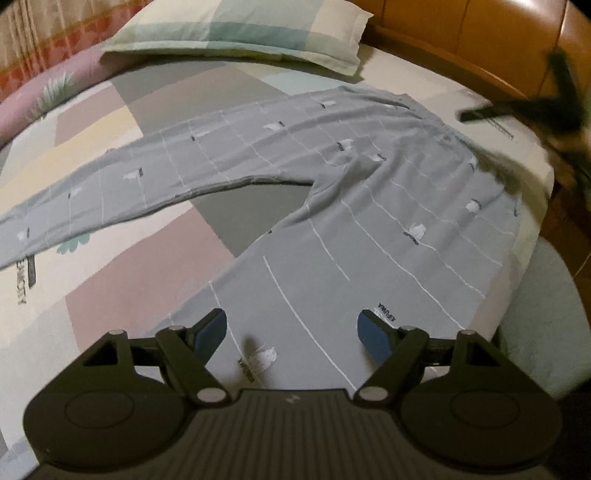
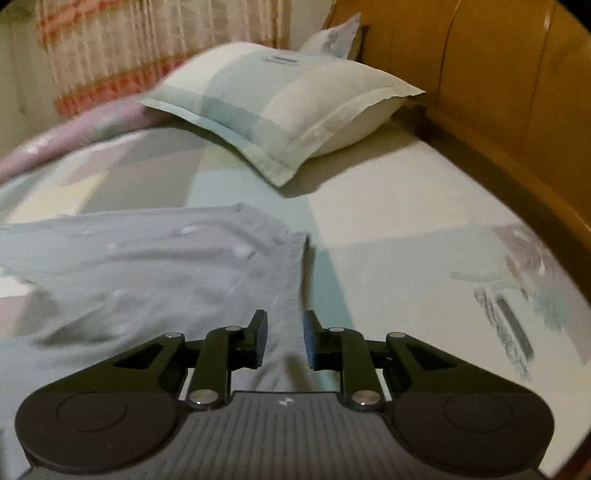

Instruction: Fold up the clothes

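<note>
Grey trousers (image 1: pixel 369 206) are spread flat on the bed (image 1: pixel 110 280), filling the middle of the left wrist view: one leg runs to the left edge of the frame, the other comes down to the lower centre, and the waist lies at the upper right. In the right wrist view the trousers (image 2: pixel 166 266) are seen in the lower left half, their edge running down to the bottom centre.

The left claw (image 1: pixel 291 332) is held wide above the near leg, with nothing gripped; whether its blue pads (image 1: pixel 373 336) touch the cloth cannot be told. The right claw (image 2: pixel 284 332) is set narrow, a gap left between its jaws; the trouser edge is seen through that gap, and it appears not to be pinched, though the frame is blurred. In the left wrist view the right claw (image 1: pixel 535 107) is only a dark smear at the upper right.

A pillow (image 1: pixel 243 33) lies at the top of the frame, with a wooden headboard (image 2: pixel 480 92) at the upper right.
</note>
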